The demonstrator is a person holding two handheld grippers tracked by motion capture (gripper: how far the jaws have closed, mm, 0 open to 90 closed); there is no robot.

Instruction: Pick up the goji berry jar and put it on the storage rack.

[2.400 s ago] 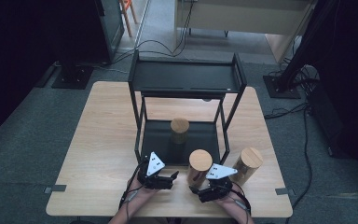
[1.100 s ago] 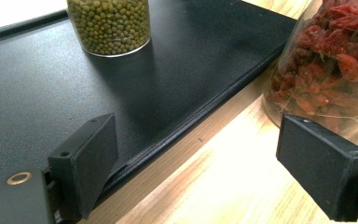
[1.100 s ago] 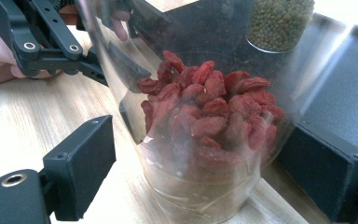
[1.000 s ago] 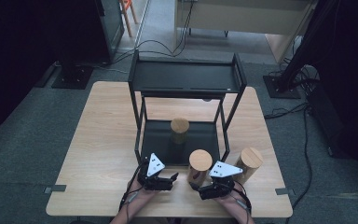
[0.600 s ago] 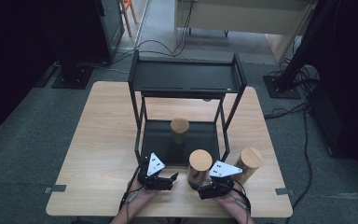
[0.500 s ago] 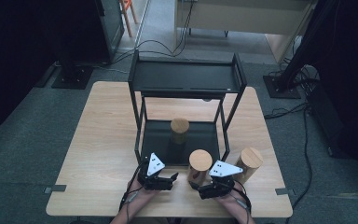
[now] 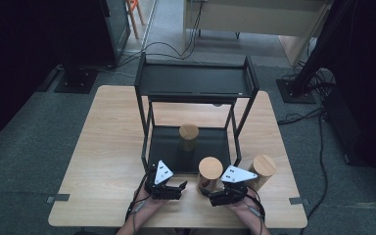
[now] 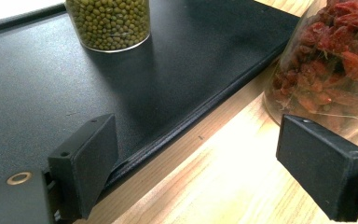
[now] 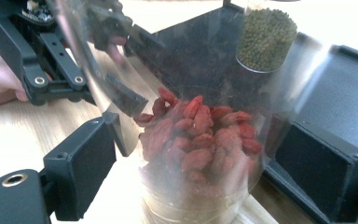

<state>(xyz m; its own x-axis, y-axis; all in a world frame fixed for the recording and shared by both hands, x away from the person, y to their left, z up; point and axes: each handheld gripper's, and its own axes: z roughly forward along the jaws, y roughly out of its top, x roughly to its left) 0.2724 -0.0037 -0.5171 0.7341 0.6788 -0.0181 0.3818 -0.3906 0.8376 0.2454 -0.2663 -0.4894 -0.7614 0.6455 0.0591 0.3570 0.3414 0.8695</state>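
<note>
A glass jar of red berries point(image 7: 210, 169) with a wooden lid stands on the table just in front of the black rack point(image 7: 196, 81). My right gripper point(image 7: 203, 192) is open. Its jaws stand on either side of the berry jar point(image 9: 200, 135), with a gap at each pad. My left gripper point(image 7: 182, 186) is open and empty, low over the table to the left of that jar. It points at the lower shelf's front edge point(image 8: 177, 135), and the berry jar point(image 8: 335, 70) is ahead to the right. A jar of green beans point(image 7: 188, 134) stands on the lower shelf.
A third wooden-lidded jar point(image 7: 263, 166) stands on the table point(image 7: 107, 147) right of my right gripper. The rack's front legs flank the lower shelf, and its top tray hangs over it. In the right gripper view the left gripper point(image 9: 51, 60) is close at upper left.
</note>
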